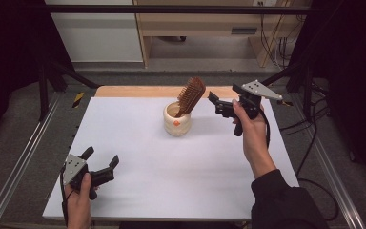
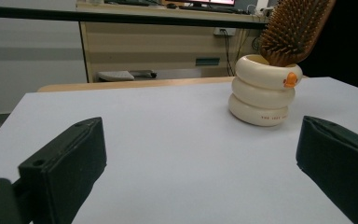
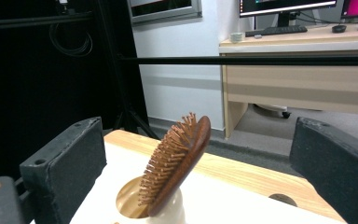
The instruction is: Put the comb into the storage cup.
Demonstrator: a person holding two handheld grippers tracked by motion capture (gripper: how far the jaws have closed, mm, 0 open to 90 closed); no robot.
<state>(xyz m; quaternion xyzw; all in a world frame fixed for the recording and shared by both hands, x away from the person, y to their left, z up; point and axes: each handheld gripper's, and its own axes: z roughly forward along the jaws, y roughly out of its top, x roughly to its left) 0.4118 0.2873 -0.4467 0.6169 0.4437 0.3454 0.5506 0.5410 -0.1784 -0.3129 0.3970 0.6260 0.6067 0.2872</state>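
A cream cup (image 1: 177,121) shaped like stacked rings, with a small orange mark, stands on the white sheet at the back centre. A brown wooden hairbrush (image 1: 191,95) leans in it, bristle head up and tilted right. My right gripper (image 1: 214,102) hovers just right of the brush head, open, with nothing between its fingers. In the right gripper view the brush (image 3: 177,163) and cup (image 3: 168,212) lie ahead of the right gripper (image 3: 195,126). My left gripper (image 1: 101,156) rests open near the front left. From the left gripper (image 2: 200,125) the cup (image 2: 263,98) and brush (image 2: 296,30) stand far off.
The white sheet (image 1: 171,176) covers the table, with a wooden strip (image 1: 138,91) along the back edge. Metal rails (image 1: 19,167) flank both sides. A desk (image 1: 205,24) and cables (image 1: 314,119) lie beyond the table.
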